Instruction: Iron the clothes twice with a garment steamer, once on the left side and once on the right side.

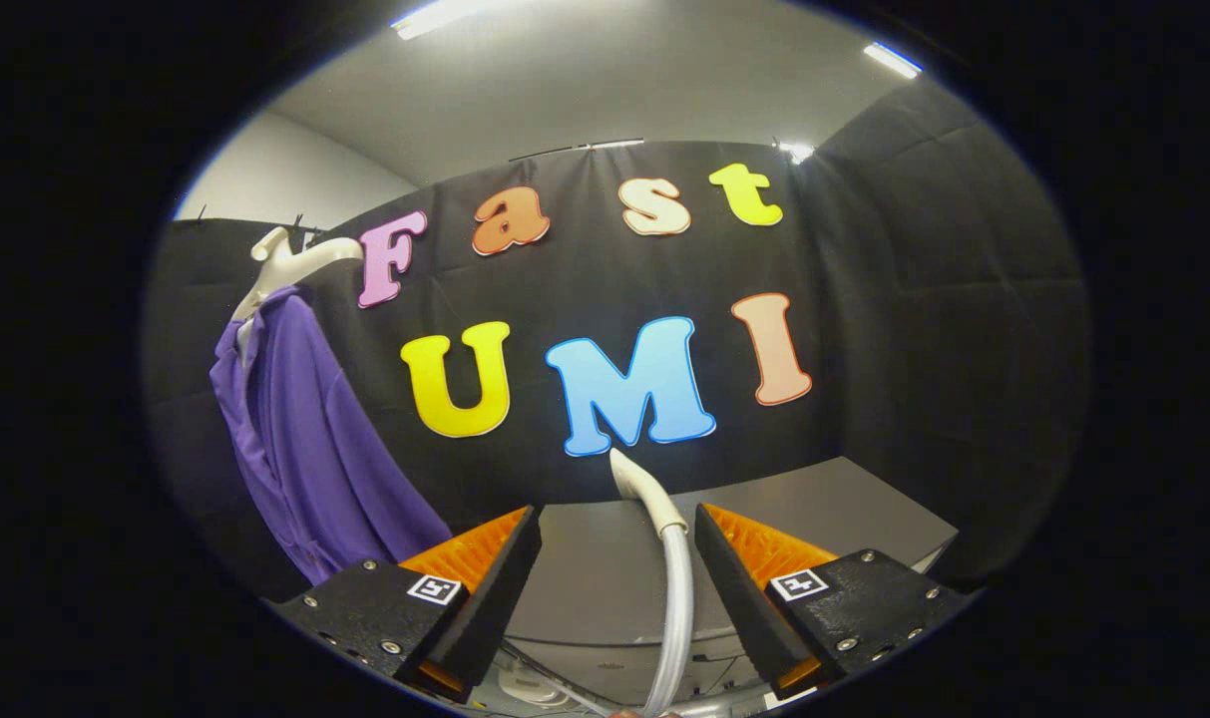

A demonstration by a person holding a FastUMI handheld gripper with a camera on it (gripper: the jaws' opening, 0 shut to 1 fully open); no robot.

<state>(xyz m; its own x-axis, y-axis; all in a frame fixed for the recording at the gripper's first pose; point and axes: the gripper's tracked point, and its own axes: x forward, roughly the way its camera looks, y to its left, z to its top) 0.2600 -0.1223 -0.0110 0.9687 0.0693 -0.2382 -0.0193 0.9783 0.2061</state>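
A purple garment point(305, 439) hangs on a white hanger point(290, 261) against the booth wall, well to the left of and beyond my fingers. A white steamer nozzle point(642, 489) on a pale ribbed hose point(676, 608) rises between my fingers, closer to the right one, its tip pointing up and away. My gripper point(616, 512) is open, and neither finger presses on the hose. The steamer's lower part is hidden below my fingers.
A grey table point(824, 509) lies just beyond the fingers and stretches to the right. Below it, between the fingers, some pale cables and a round white part point(525, 686) show. Black cloth walls close the booth behind and to the right.
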